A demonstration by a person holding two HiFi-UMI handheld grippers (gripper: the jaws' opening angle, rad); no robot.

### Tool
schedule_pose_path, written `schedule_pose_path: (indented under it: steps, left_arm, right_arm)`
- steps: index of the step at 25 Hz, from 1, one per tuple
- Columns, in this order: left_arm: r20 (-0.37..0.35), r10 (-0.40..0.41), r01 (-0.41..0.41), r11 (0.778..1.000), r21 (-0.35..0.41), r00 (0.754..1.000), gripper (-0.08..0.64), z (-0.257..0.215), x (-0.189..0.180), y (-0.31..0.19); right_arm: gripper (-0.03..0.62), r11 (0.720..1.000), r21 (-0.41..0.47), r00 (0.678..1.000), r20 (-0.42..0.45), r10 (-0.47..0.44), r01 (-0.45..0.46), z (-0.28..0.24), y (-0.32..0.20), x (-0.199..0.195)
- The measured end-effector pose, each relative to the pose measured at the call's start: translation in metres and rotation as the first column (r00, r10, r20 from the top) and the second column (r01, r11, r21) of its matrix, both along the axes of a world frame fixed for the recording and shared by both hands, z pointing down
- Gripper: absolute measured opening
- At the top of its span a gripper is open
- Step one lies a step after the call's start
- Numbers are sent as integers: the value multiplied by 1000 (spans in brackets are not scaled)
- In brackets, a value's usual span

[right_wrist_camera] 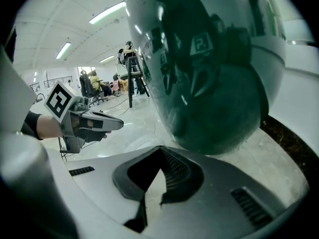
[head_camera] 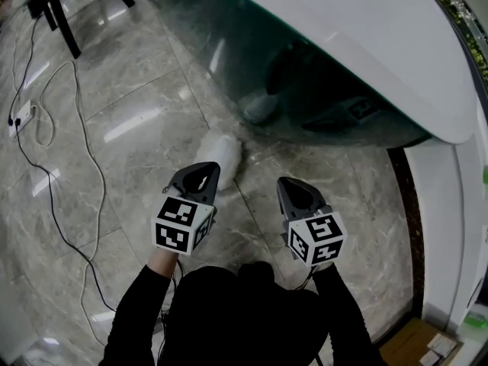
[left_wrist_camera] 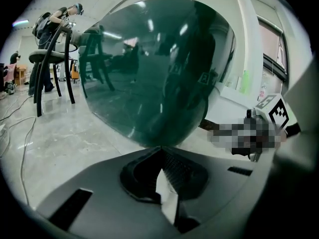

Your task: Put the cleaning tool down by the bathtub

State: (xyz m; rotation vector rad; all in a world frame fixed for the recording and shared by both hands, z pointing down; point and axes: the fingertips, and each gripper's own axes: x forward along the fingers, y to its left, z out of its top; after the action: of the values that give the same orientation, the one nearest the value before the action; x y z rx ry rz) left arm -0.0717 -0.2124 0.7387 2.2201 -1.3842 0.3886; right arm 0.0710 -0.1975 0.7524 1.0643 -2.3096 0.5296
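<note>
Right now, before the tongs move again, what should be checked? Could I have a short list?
1. Tool lies on the floor: ok.
2. Tool is beside the tub: ok, it lies just by the dark side.
3. Left tongs hold nothing: ok, shut and empty.
4. Right tongs hold nothing: ok, shut and empty.
5. Tool is touching the tub: cannot tell.
6. Cable is away from the tongs: ok, it runs off to the left.
</note>
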Motion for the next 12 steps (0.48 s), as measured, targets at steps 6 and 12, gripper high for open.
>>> schedule_pose_path:
  steps: [6,12]
  left_arm:
    - [-20,-8,8,1000,0,1000,8,-2,-2,3]
    - [-35,-17,17,1000,-7,999,8,-1,-4,6]
  right_arm:
    - [0,1000,-2,1000,1,-6,6,-1,5,-5]
    - [0,1000,9,1000,-13,-19,19,-6,7,-9]
